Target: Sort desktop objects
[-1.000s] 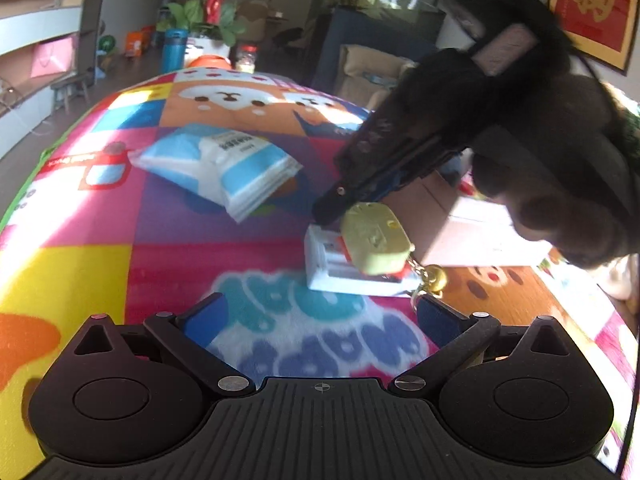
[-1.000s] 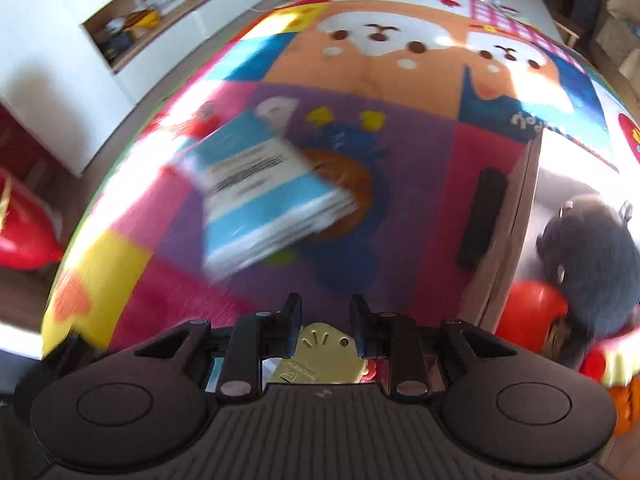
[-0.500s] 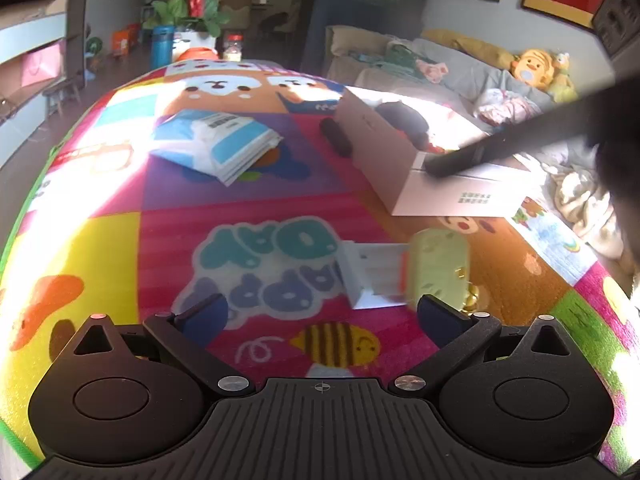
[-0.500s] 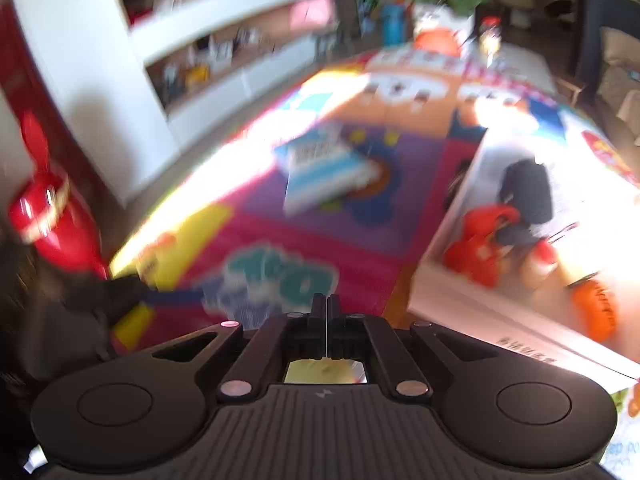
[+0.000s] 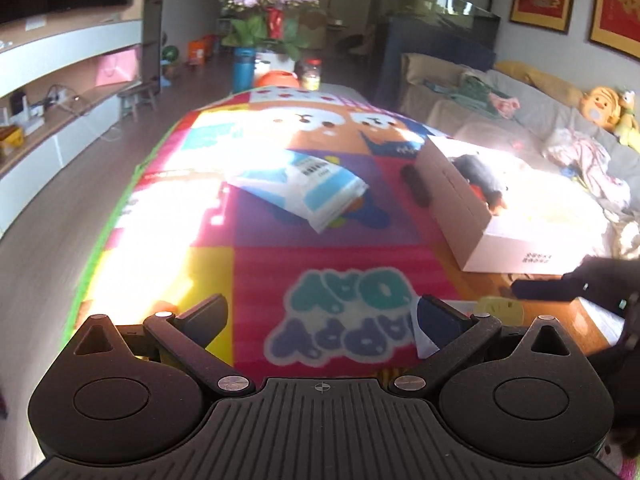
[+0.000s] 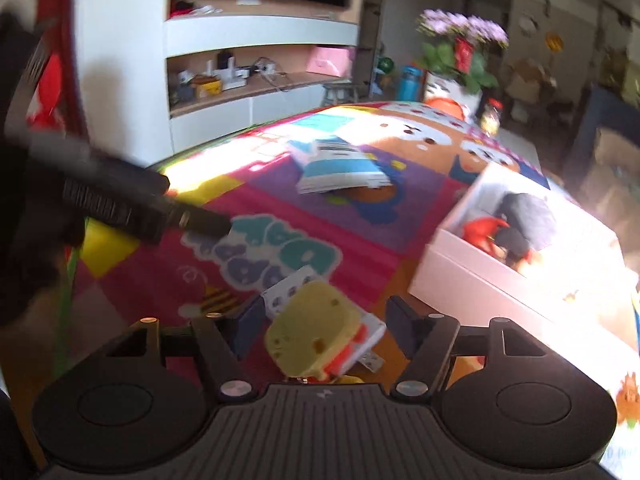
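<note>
Now yellow toy (image 6: 316, 332) between right gripper (image 6: 324, 320) fingers.

Both wrist views look low across the play mat (image 5: 280, 264), sharing the white box (image 6: 480, 280).

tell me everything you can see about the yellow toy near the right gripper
The yellow toy is small and blocky, pale yellow with darker spots like a sponge or cheese, and has red-orange parts at its lower edge. It looks like soft plastic or rubber. It lies tilted on a small white box on the colourful mat, between the open fingers of the right hand-held gripper, which do not appear to touch it. The picture is blurred, so finer details are unclear.
</note>
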